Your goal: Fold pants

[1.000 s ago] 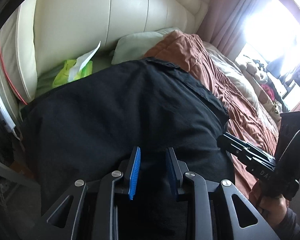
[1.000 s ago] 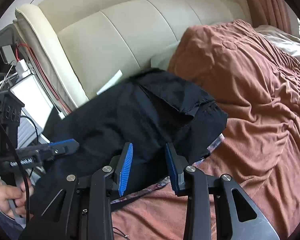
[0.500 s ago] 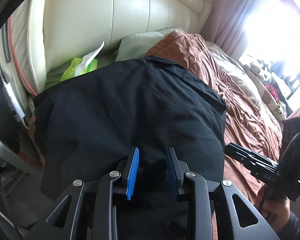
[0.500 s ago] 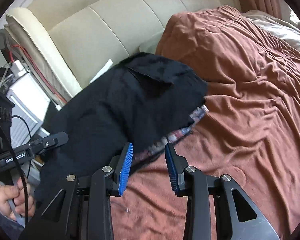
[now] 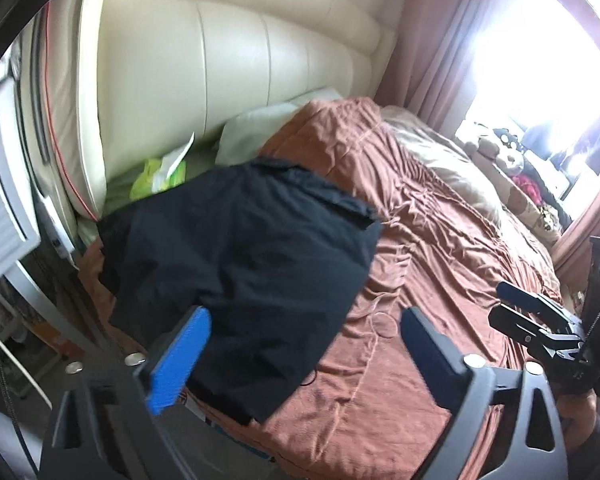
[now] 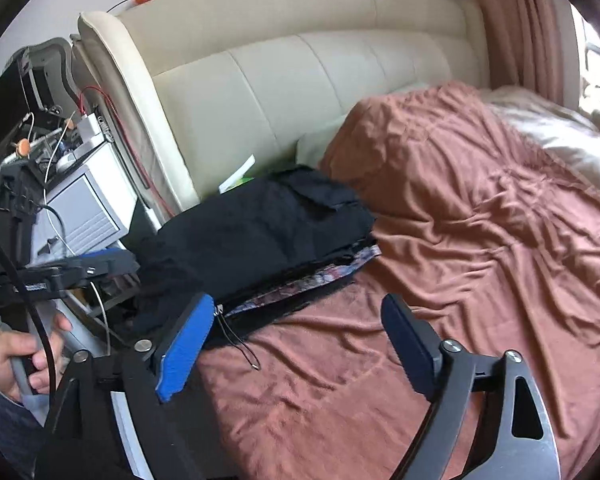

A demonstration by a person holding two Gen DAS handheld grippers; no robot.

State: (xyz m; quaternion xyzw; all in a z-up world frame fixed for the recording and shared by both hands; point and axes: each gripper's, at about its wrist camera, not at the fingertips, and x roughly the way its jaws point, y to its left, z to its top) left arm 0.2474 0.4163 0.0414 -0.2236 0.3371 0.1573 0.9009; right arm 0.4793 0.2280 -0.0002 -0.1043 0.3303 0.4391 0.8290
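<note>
The black pants [image 5: 240,264] lie folded in a thick stack on the brown bedspread [image 5: 440,264], near the headboard. My left gripper [image 5: 304,344] hangs above their near edge. Its jaws are opening wide, and nothing is pressed between the blue pads [image 5: 180,356]. In the right wrist view the pants [image 6: 260,232] rest on a patterned layer [image 6: 312,280], with a thin cord trailing from it. My right gripper [image 6: 300,344] is also opening, over bare bedspread [image 6: 480,260] beside the stack, holding nothing. Each gripper shows in the other's view: right gripper [image 5: 540,328], left gripper [image 6: 80,268] in a hand [image 6: 24,356].
A cream padded headboard [image 5: 240,72] stands behind the pants. A pale pillow [image 5: 256,132] and a green packet [image 5: 156,176] lie at its foot. A grey bedside cabinet [image 6: 88,204] with cables is at the left. Curtains [image 5: 432,40] and soft toys [image 5: 496,152] line the far side.
Both grippers have let go of the black pants, spread their jaws wide and pulled back and up. The pants now lie folded on the bed.
</note>
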